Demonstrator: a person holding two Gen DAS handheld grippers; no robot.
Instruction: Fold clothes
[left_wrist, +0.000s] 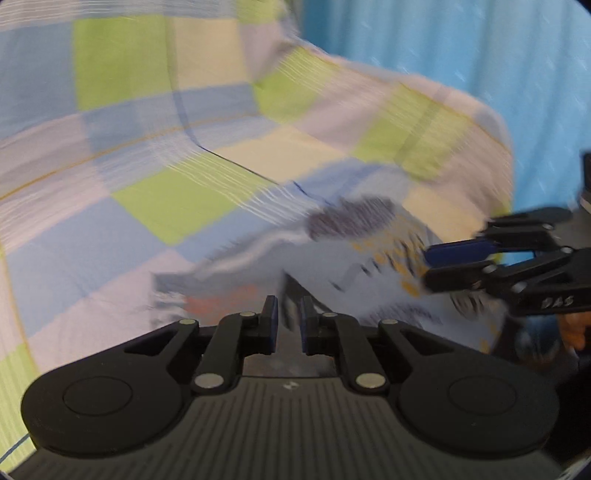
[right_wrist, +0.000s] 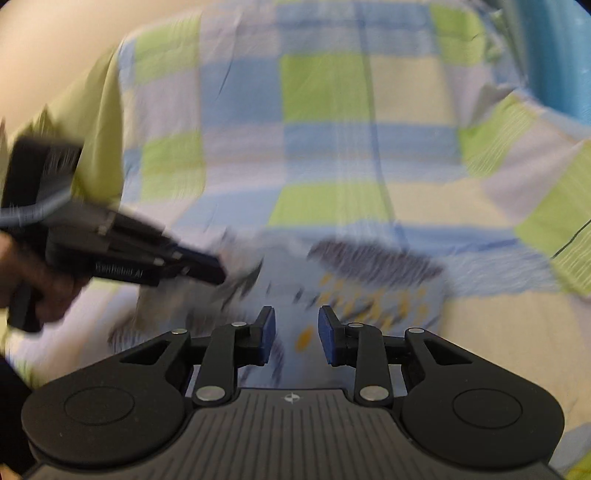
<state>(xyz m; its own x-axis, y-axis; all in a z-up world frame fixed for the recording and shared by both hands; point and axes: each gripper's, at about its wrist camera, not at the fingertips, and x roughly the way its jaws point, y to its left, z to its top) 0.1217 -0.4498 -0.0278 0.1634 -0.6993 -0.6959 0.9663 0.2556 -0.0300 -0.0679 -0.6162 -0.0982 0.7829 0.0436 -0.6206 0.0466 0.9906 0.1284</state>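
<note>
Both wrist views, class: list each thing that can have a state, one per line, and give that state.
Left gripper: shut on the garment's edge.
Right gripper: open, nothing between its fingers, just above the garment.
Garment: pale blue with dark and yellow print, rumpled, lying on the sheet, not yet folded flat; blur hides detail.
Sheet: checked blue, green and cream, spread out with some creases.

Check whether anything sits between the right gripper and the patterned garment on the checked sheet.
Nothing visible does. The right gripper is open directly over the patterned garment, which lies on the checked sheet. The left gripper works the garment's far side, clear of that path.
</note>
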